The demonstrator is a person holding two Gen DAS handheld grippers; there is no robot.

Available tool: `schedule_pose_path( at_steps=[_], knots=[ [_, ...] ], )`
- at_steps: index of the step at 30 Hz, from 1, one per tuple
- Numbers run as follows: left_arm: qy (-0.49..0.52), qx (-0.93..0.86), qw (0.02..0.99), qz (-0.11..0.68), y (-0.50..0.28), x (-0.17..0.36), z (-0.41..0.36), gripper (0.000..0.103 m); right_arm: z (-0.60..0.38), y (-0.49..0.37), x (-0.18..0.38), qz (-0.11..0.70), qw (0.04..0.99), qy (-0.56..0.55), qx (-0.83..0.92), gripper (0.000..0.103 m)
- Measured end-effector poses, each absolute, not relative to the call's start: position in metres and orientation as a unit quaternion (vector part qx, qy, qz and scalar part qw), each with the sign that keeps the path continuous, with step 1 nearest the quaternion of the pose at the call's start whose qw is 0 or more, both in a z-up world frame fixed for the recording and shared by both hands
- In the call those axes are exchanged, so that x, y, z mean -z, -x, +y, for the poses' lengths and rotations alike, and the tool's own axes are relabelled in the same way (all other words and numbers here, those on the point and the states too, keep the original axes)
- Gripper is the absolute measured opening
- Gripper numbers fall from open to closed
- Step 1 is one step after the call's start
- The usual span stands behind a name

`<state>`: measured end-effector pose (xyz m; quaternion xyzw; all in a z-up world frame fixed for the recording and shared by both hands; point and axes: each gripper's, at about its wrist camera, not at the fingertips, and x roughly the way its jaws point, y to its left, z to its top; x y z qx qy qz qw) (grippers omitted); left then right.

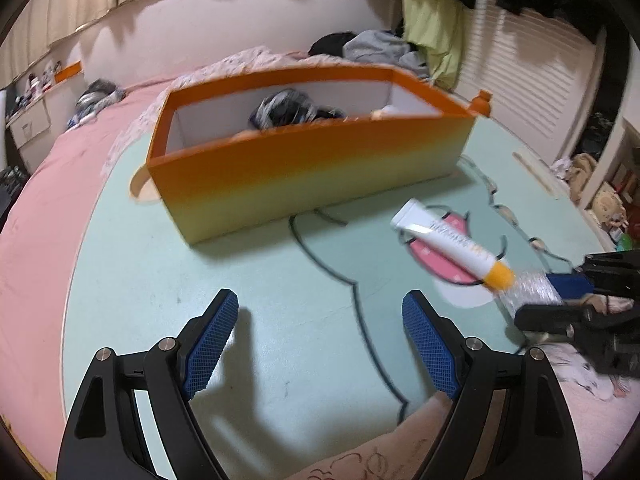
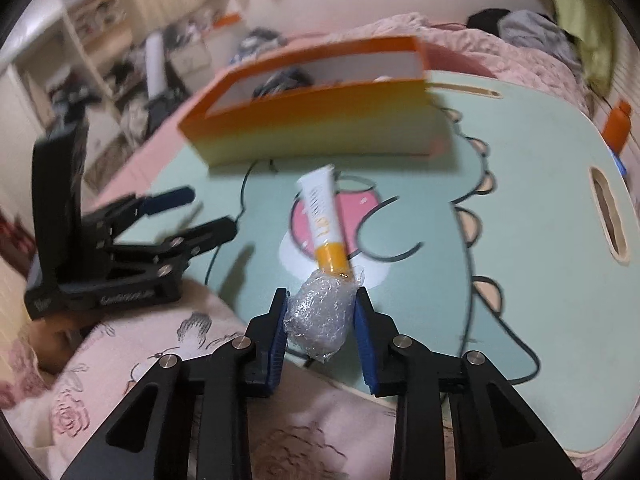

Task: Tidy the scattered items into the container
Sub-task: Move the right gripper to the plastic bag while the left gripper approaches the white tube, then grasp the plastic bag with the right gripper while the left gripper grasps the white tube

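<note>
We have our right gripper clamped on a crumpled wad of clear plastic wrap, its 2 blue pads pressing both sides. Just past the fingertips lies a white tube, its orange cap touching the wad. Our left gripper stands wide apart, holding nothing. The orange container sits well ahead of both.

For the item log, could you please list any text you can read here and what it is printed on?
White tube: lettering along its side, too blurred to read.
Left gripper: pale marking on its base, too blurred to read.
Orange box: no text visible.
</note>
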<state>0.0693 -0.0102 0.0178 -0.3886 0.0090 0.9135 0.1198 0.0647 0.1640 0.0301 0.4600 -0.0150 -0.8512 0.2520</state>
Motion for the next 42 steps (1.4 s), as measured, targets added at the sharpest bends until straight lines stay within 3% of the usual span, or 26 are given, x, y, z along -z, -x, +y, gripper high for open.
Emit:
schedule_pose_path(
  at_steps=[7,13,18,21,26,33,40,42],
  knots=[
    [0.393,-0.898,0.191,0.046,-0.062,-0.039,0.032,0.084,0.198,-0.048,-0.025,-0.078,0.209,-0.460,0.859,0.030],
    [0.431,-0.875,0.209,0.066,-0.046,-0.026,0.049,0.084,0.192,-0.044,-0.026,-0.053,0.200,-0.457,0.865,0.030],
    [0.445,-0.870,0.205,0.053,-0.018,-0.026,0.043,0.072,0.200,-0.048,-0.023,-0.077,0.184,-0.449,0.871,0.030],
    [0.451,-0.868,0.184,0.096,-0.008,-0.022,0.055,0.052,0.210,-0.047,-0.023,-0.098,0.180,-0.447,0.871,0.030],
    [0.425,-0.871,0.184,0.165,-0.018,-0.029,0.082,0.051,0.214,-0.049,-0.024,-0.109,0.177,-0.444,0.872,0.030],
    [0.361,-0.868,0.271,0.209,-0.021,-0.060,0.094,0.051,0.219,-0.050,-0.024,-0.128,0.182,-0.441,0.869,0.030],
    [0.402,-0.823,0.313,0.252,-0.003,-0.035,0.106,0.050,0.219,-0.050,-0.024,-0.132,0.183,-0.441,0.869,0.031],
    [0.391,-0.828,0.321,0.242,-0.011,-0.032,0.107,0.040,0.219,-0.051,-0.024,-0.134,0.183,-0.441,0.869,0.031]
  ],
)
